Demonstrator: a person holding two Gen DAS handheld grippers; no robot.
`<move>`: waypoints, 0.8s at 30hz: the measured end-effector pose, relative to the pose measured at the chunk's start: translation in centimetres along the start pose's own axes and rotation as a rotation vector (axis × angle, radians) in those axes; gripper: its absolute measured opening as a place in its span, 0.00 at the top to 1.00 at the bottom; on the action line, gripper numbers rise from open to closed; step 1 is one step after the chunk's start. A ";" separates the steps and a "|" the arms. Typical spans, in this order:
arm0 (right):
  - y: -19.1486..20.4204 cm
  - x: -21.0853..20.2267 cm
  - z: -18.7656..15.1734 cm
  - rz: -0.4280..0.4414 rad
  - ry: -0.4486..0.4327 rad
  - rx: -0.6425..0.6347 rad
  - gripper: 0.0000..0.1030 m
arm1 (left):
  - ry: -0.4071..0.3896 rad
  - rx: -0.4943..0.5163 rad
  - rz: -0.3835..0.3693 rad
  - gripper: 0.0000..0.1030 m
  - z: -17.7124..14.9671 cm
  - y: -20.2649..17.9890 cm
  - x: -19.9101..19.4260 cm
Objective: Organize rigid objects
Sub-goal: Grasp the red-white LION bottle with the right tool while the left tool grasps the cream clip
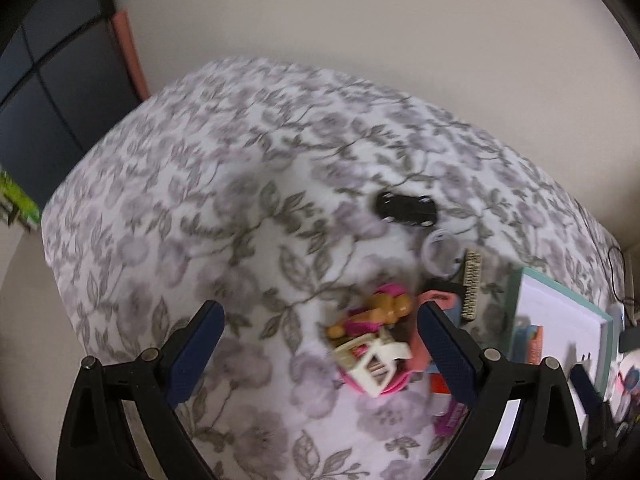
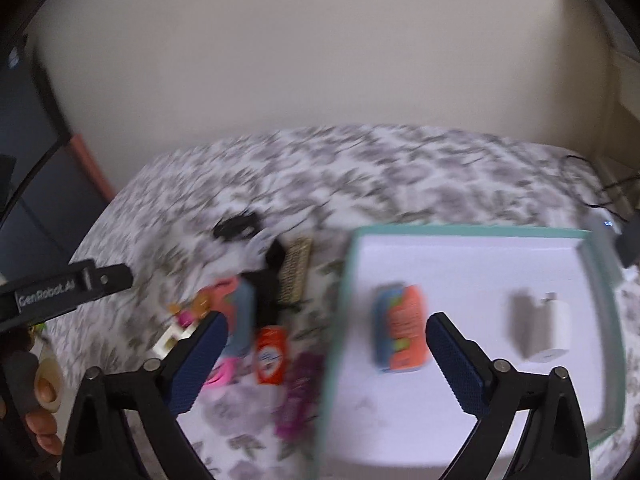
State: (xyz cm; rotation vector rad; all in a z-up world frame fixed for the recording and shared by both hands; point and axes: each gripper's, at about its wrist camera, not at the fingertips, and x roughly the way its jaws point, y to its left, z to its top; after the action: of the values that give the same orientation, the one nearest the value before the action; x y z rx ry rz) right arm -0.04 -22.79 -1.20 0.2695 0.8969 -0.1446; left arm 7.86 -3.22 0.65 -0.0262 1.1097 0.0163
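left wrist view: left tool [image 1: 320, 338] hangs with its fingers spread wide and nothing between them, above a floral-covered desk [image 1: 200, 184].
toy pile: a pink and cream toy figure set [image 1: 370, 336] lies lower centre, just left of the right finger.
black toy car [image 1: 405, 209]: right of centre, apart from the pile.
brush [image 1: 471, 285]: just right of a clear round lid [image 1: 441, 254].
right wrist view: right tool [image 2: 326, 354] also gapes empty over the teal-rimmed tray [image 2: 472, 231].
tray contents: an orange and blue box [image 2: 400, 328] at centre, a white charger plug [image 2: 554, 330] well to its right.
beside tray: an orange pack [image 2: 271, 354] and a purple packet [image 2: 298, 398] lie on the cloth, left of the rim.
blur: both pictures are smeared.
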 end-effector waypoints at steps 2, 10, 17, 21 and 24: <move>0.9 0.9 -0.4 0.026 0.032 -0.004 0.06 | 0.030 -0.029 -0.014 0.06 -0.3 0.9 0.9; 2.6 4.1 -1.6 0.084 0.158 -0.022 0.25 | 0.156 -0.099 -0.058 0.06 -1.5 2.1 4.3; 3.2 5.7 -2.1 0.097 0.215 -0.029 0.47 | 0.191 -0.064 -0.105 0.07 -2.1 1.2 5.1; 3.6 6.2 -2.3 0.082 0.230 -0.044 0.49 | 0.199 -0.035 -0.119 0.11 -2.3 0.8 5.2; 3.6 6.7 -2.4 0.077 0.242 -0.045 0.49 | 0.215 -0.017 -0.119 0.23 -2.5 0.6 5.5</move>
State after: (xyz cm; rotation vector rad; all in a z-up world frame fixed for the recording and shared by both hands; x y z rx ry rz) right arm 3.15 -18.71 -7.31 0.2836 1.1270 -0.0202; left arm 8.05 -2.74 -5.43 -0.1113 1.3215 -0.0850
